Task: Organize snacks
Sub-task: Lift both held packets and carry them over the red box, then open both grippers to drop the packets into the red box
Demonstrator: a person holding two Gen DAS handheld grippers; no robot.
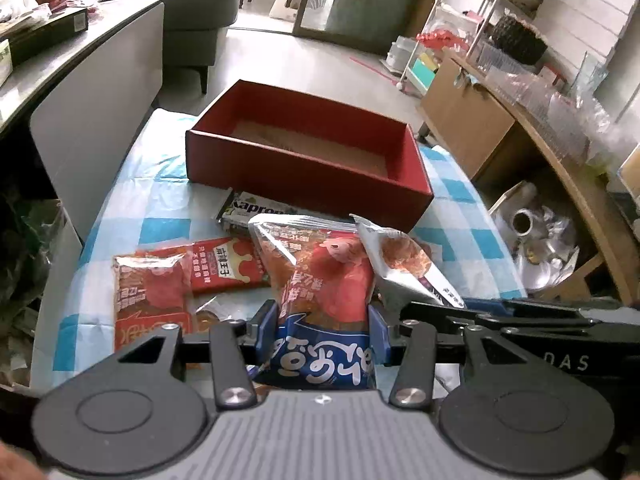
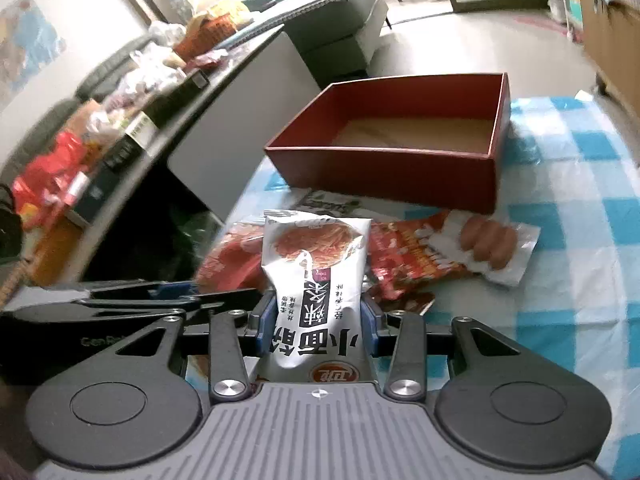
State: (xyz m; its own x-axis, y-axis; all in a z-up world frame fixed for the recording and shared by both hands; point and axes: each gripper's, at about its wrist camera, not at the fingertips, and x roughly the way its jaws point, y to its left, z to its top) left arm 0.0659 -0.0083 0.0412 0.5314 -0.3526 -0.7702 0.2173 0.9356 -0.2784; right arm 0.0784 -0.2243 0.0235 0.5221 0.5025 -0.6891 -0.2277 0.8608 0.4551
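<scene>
- Two grippers, one packet each, both lifted above the table.
- Left gripper [image 1: 322, 330] pinches a red-and-blue snack packet [image 1: 320, 280] between its blue pads; packet's long axis runs along the fingers, red end pointing away toward the box, blue end back by the gripper body.
- Right gripper [image 2: 318, 320] is clamped on a white noodle-snack packet [image 2: 314, 268]; long axis likewise along the fingers, picture end pointing toward the box, printed text end nearest the camera.
- One red box [image 1: 308, 160], open top, brown floor, nothing visible inside; it sits at the far side of the blue-checked tablecloth [image 1: 152, 216].
- Loose packets on the cloth between grippers and box: in the left view, two red packets [image 1: 150, 292] overlapping, one dark bar wrapper [image 1: 250, 210] touching the box's near wall.
- Right view adds one sausage packet [image 2: 460, 248], lying flat, long axis crosswise, clear end with sausages to the right.
- Exact total of loose packets unclear, since they overlap.
</scene>
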